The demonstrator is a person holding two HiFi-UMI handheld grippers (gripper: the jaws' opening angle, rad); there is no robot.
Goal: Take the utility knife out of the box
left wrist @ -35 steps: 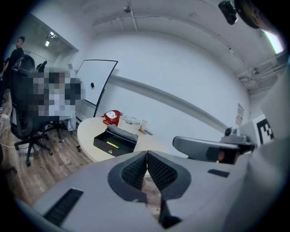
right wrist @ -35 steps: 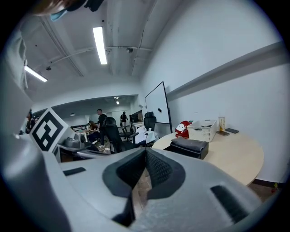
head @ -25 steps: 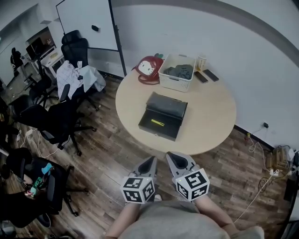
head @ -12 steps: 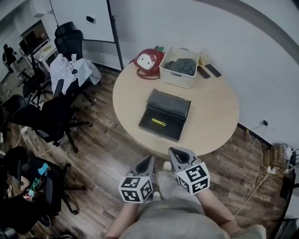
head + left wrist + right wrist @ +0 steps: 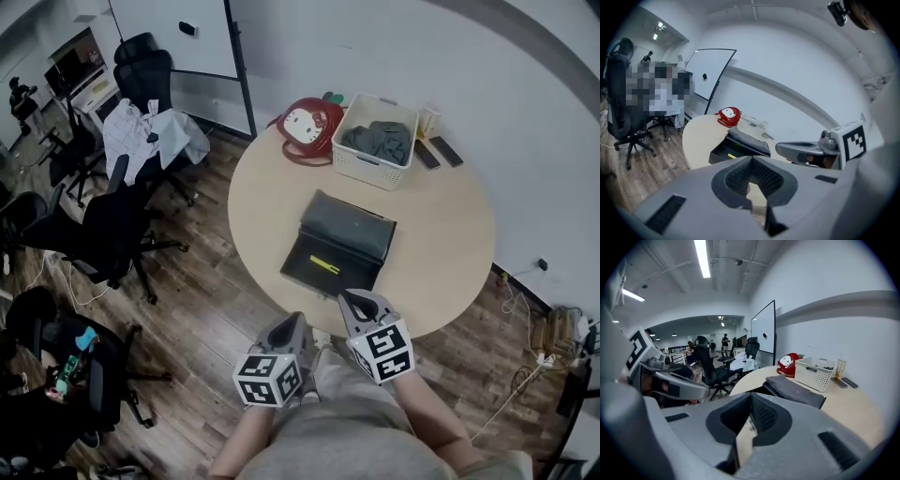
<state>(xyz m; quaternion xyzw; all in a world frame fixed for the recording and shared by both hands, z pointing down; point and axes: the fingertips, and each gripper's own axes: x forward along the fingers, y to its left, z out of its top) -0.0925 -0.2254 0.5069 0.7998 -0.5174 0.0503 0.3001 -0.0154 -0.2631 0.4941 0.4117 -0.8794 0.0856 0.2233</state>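
round table (image 5: 441, 246) with a black box (image 5: 349, 228) near its middle, lid thrown back toward 12 o'clock. the yellow knife (image 5: 324, 265) lies flat in the open tray, slanting, nearer the tray's 6 o'clock wall. both grippers hang at the table's 6 o'clock rim, side by side, noses pointing at the box. the left gripper (image 5: 298, 320) is clenched on nothing, and from its tip the knife sits at about 1 o'clock, apart from it. the right gripper (image 5: 358, 298) is clenched too, nothing between its jaws, and it is the nearer of the two; the knife lies at about 10 o'clock from its tip, with the tray's wall between them. neither one touches the box. beyond the box, at 12 o'clock, stand a red bag (image 5: 307, 129) and a white basket (image 5: 373, 169).
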